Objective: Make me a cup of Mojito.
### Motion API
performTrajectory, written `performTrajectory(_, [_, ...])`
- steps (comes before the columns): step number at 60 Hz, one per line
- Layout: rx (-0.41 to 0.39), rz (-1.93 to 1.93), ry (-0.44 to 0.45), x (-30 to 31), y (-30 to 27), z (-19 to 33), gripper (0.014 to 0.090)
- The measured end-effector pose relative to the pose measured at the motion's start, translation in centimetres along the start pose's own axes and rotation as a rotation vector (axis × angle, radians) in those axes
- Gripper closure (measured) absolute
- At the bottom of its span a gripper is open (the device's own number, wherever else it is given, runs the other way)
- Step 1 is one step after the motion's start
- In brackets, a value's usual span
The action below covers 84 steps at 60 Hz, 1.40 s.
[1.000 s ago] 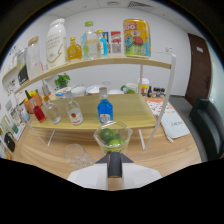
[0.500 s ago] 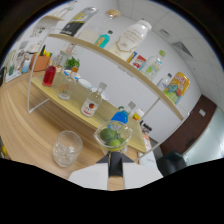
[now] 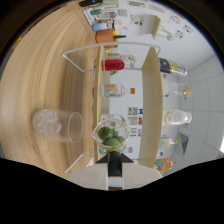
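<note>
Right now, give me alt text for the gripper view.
The claw holds a small glass cup of limes, with the whole view rolled sideways. Beside it a glass of ice stands on the wooden table, with a two-tier shelf of bottles beyond.

A light wooden table holds a clear glass with ice in it and a two-tier wooden shelf on white legs. Bottles sit on the shelf, among them a red-filled bottle and a clear bottle.
</note>
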<state>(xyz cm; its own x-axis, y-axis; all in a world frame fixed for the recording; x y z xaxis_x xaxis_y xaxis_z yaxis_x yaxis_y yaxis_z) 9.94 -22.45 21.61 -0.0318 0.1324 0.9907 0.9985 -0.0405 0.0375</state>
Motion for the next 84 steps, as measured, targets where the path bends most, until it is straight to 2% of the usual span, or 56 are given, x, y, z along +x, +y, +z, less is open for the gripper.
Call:
performTrajectory(17, [0.133,-0.274,-0.005,-1.0,-2.1,0.0,0.0883])
performTrajectory(26, [0.122,-0.225,-0.006,-0.5,-1.9,-0.2,0.0886])
performTrajectory(35, [0.075,-0.016,-0.021,1.0,-1.1,-0.7,0.0884])
performTrajectory(48, [-0.027,0.631,-0.008,5.3,2.8,-2.2,0.0883])
performTrajectory(54, [-0.085,0.975,-0.050,4.8,5.9,-2.7,0.0883])
performTrajectory(65, [-0.241,1.393,-0.192,-2.7,11.9,-2.2,0.0884])
performTrajectory(76, [-0.426,1.506,-0.356,-12.7,15.9,-1.9,0.0884])
performTrajectory(84, [-0.493,1.555,-0.448,-17.9,16.8,-1.5,0.0885])
